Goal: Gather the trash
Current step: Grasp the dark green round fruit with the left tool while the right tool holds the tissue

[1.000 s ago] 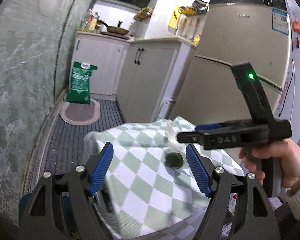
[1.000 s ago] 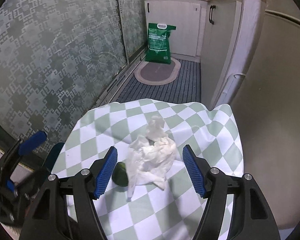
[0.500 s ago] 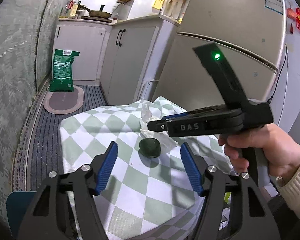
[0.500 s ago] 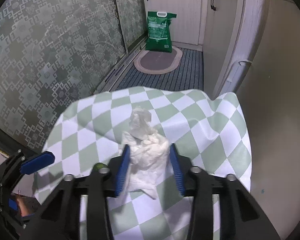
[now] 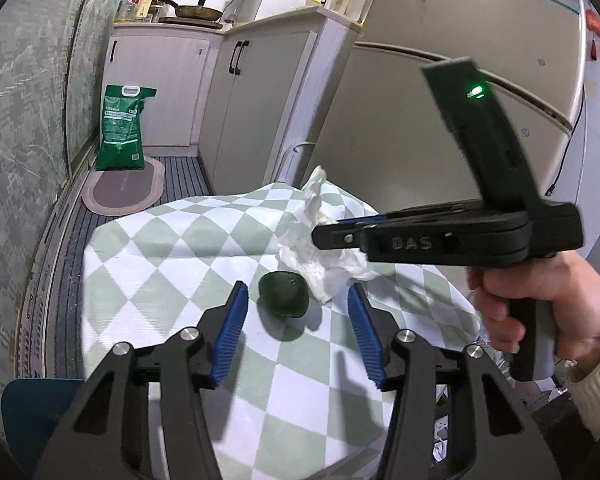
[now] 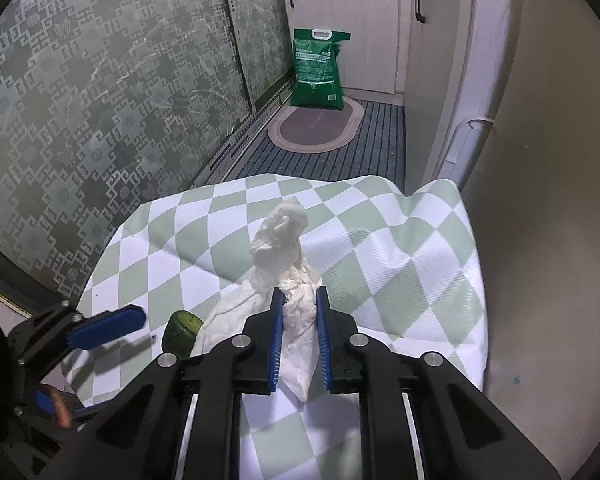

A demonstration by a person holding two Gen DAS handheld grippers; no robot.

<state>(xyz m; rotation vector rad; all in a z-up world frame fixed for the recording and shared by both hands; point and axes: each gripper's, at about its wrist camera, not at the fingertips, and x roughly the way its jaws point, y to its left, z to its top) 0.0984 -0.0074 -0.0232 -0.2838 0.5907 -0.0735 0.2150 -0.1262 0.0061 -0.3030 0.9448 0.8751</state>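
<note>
Left wrist view
Landmark: the checked tablecloth (image 5: 168,256), green and white, draped over a small table.
Your left gripper (image 5: 294,320): jaws spread wide, holding nothing; its blue pads (image 5: 230,332) sit low over the near half of the cloth.
Green lump (image 5: 284,294): a dark, rounded piece lying on the cloth, between your open jaws and just ahead of them, touching neither pad.
Crumpled tissue (image 5: 320,248): white, on the cloth just beyond and right of the green lump; one twisted end stands up toward the cloth's far edge.
Your right gripper (image 5: 324,236): reaches in from the right over the cloth, tips at the tissue; your right hand (image 5: 540,300) grips its handle.
Green sack (image 5: 122,128): on the floor well beyond the cloth, against the white cabinets (image 5: 204,80).

Right wrist view
Your right gripper (image 6: 299,320): jaws drawn nearly together, the tissue (image 6: 284,264) pinched between the blue pads (image 6: 277,340); most of the paper bulges out ahead of the tips, above the cloth (image 6: 400,264).
Green lump (image 6: 182,332): on the cloth, just left of the tissue; whether they touch you cannot tell.
Your left gripper (image 6: 108,326): at the cloth's left edge, one blue pad pointing at the green lump, apart from it.
</note>
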